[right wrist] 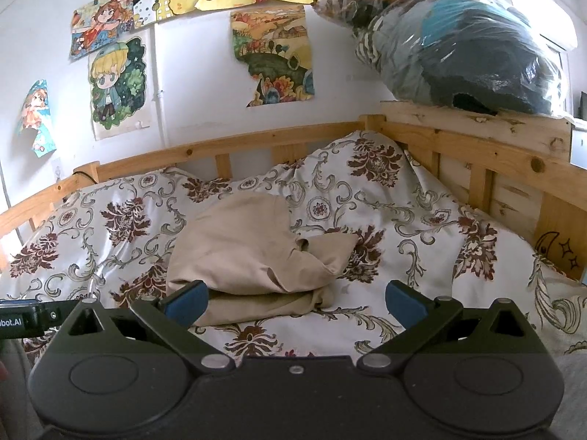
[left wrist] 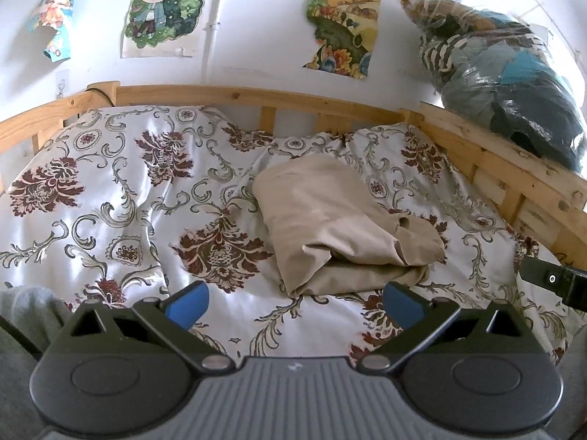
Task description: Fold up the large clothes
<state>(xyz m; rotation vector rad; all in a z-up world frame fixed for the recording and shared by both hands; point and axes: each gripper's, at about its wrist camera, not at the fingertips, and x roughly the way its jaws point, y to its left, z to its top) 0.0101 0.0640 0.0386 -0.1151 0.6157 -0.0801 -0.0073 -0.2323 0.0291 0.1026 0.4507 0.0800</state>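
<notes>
A beige garment (left wrist: 341, 227) lies folded in a thick bundle on the flowered bedspread (left wrist: 110, 190), right of the bed's middle. It also shows in the right wrist view (right wrist: 253, 256). My left gripper (left wrist: 295, 302) is open and empty, just short of the bundle's near edge. My right gripper (right wrist: 295, 302) is open and empty, close in front of the bundle, its left pad (right wrist: 187, 306) overlapping the bundle's near left corner in view. The right gripper's body shows at the right edge of the left wrist view (left wrist: 554, 282).
A wooden bed rail (left wrist: 256, 97) runs along the back and the right side (right wrist: 495, 161). A clear plastic bag of dark clothes (right wrist: 455, 40) sits on the right rail's top. Posters (right wrist: 275, 55) hang on the white wall. Grey fabric (left wrist: 25, 304) shows at the lower left.
</notes>
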